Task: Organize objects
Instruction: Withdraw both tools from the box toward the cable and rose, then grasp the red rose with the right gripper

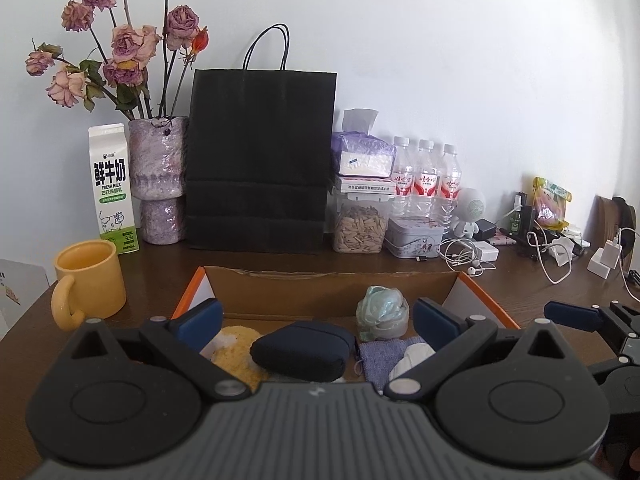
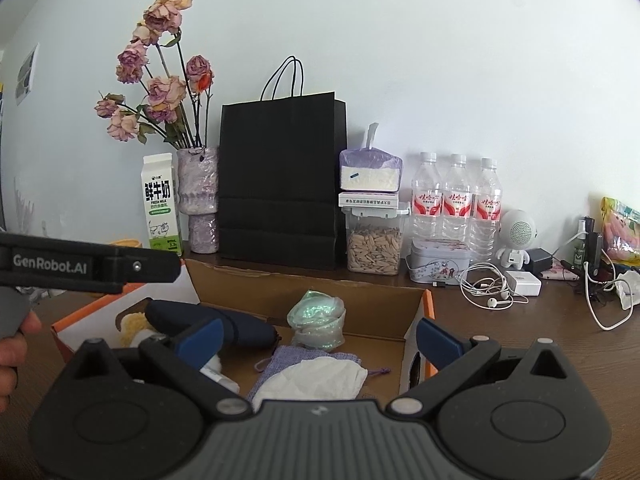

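Note:
An open cardboard box (image 1: 332, 286) with orange edges sits on the brown table. Inside it lie a dark blue pouch (image 1: 304, 350), a yellow fuzzy item (image 1: 236, 354), a lilac cloth bag (image 1: 380, 354), a white crumpled piece (image 2: 316, 376) and a greenish plastic-wrapped bundle (image 1: 382, 310). My left gripper (image 1: 318, 320) hovers open over the box's near side, holding nothing. My right gripper (image 2: 318, 336) is open too, above the box's right half (image 2: 416, 312), and is empty. The left gripper's body (image 2: 80, 266) crosses the right wrist view at left, with a hand under it.
Along the wall stand a milk carton (image 1: 113, 188), a vase of dried roses (image 1: 160, 176), a black paper bag (image 1: 260, 160), a seed jar (image 1: 360, 224), three water bottles (image 1: 426, 180), a tin (image 1: 414, 236) and tangled cables (image 1: 468, 256). A yellow mug (image 1: 86, 280) stands left of the box.

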`<state>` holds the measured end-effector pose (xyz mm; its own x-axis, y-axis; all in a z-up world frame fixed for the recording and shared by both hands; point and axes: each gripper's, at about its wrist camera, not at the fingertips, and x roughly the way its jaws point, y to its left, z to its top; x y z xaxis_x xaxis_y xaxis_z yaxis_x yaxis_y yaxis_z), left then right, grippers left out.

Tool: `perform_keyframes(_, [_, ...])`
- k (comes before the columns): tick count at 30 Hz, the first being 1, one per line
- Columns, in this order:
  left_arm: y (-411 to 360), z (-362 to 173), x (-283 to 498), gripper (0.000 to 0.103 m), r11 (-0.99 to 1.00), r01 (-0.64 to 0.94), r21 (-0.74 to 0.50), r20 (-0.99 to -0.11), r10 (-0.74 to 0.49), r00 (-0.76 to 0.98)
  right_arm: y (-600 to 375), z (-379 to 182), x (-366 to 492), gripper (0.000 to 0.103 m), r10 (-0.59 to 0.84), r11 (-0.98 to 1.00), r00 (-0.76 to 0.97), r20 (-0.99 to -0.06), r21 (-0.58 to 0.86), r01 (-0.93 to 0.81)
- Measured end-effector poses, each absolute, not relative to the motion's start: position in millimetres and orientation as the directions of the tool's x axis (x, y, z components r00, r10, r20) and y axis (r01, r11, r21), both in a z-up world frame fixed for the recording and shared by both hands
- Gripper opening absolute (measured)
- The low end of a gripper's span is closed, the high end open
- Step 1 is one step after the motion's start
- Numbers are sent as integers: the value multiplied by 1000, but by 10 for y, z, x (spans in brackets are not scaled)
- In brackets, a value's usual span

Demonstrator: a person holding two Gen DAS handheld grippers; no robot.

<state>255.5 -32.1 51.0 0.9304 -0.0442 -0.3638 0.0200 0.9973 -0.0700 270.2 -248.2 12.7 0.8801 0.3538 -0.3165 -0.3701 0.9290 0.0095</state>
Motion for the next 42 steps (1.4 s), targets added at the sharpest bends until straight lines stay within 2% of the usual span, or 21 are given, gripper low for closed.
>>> perform_keyframes(27, [49,412,1639,103,998,-36,-59,-436,7,900,-2593,139,1765,103,337,934,869,-362,15,-356])
perform_keyframes(42, [375,92,1370,103,992,-102,-76,-529,47,847,-2499,-133,1505,103,355,920,798,-487,27,-392])
